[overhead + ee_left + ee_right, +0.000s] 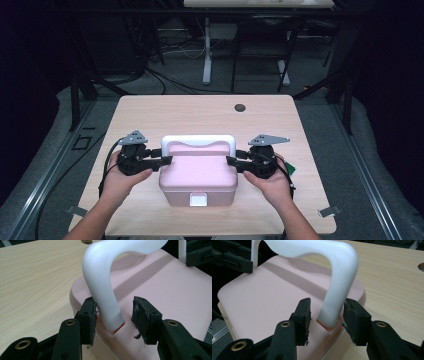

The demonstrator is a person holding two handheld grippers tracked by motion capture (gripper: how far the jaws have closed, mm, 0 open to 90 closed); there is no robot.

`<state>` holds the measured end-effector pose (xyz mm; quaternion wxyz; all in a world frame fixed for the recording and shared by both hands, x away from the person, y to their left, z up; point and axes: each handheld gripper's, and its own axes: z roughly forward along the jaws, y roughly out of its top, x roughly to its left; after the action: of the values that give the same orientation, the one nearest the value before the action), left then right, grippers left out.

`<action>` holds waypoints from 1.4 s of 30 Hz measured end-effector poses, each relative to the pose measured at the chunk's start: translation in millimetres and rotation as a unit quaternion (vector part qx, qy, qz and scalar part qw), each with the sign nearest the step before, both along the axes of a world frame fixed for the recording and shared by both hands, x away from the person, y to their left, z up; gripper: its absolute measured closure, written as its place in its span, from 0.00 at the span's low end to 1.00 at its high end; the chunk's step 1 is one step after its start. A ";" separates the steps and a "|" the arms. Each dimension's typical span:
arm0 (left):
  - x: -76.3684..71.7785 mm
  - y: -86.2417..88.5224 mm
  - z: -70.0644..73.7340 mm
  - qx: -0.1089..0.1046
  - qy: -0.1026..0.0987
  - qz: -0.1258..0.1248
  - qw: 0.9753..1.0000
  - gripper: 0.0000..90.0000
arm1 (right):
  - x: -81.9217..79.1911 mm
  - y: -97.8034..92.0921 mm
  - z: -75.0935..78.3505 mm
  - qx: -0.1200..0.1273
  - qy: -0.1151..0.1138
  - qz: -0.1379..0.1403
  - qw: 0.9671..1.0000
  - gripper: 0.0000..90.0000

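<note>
While I watched, box: pink box (pixel 198 175) sat at the table's (pixel 150 110) near-centre.
Left gripper (pixel 115 315): jaws apart, straddling white handle (pixel 105 290).
Right gripper (pixel 327 315): jaws parted around handle's other leg.

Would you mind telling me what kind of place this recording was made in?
Probably a lab or recording workspace: a light wooden table ringed by dark metal framing, with loose cables on the floor behind. A pink box sits on it.
</note>
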<state>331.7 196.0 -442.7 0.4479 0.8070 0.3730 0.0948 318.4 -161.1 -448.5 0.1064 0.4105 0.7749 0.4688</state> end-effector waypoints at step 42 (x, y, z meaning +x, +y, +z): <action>-8.3 12.5 31.3 0.001 -0.012 0.001 1.000 0.81 | -15.6 3.5 23.5 0.012 -0.037 -0.009 0.999 0.82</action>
<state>323.4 208.5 -411.4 0.4518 0.8056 0.3686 0.1052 302.8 -157.6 -424.9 0.1344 0.4010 0.7612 0.4916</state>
